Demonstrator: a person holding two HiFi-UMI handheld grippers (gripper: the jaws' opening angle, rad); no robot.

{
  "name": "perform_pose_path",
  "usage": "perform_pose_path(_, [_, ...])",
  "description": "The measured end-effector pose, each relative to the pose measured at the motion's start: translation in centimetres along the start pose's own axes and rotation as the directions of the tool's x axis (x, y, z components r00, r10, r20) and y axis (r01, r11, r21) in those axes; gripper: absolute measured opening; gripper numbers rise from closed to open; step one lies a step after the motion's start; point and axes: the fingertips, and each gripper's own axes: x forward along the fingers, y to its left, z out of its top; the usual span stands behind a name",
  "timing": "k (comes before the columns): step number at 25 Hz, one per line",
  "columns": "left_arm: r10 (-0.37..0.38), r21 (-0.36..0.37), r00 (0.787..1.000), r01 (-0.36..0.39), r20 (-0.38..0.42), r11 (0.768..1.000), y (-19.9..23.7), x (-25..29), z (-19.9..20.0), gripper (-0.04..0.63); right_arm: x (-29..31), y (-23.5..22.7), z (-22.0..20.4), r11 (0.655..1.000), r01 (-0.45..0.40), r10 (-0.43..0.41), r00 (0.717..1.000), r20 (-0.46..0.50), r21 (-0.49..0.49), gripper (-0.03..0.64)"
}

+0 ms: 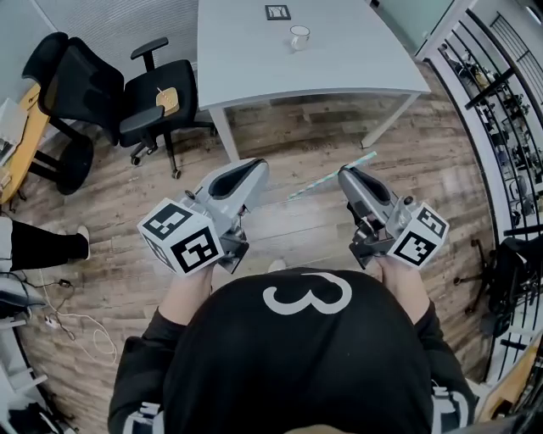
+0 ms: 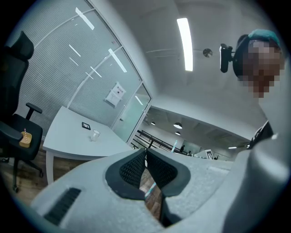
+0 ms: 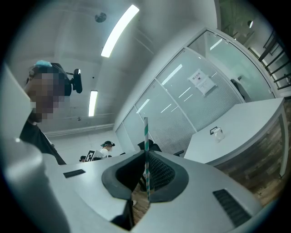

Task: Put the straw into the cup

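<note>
Both tongs are closed: right tongs [image 3: 146,154] grip the straw [image 3: 146,134], clear only in their own view; left tongs [image 2: 145,151] empty.

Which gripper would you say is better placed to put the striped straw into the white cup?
Right. The right gripper clamps the teal-and-white striped straw; the left gripper is shut, empty.

White table [image 1: 254,59] bears cup [image 1: 299,37] and marker card [image 1: 277,12].

a large white "3" [image 1: 307,298] on the person's black shirt [image 1: 297,364]; nothing else legible
</note>
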Motion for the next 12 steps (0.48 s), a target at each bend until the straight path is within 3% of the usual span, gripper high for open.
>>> perform_pose_path(12, [0.008, 0.015, 0.999, -0.008, -0.041, 1.000, 2.1, 2.2, -0.3, 0.026, 0.1, -2.7, 0.9, 0.999, 0.035, -0.035, 0.999, 0.029, 0.001, 0.031])
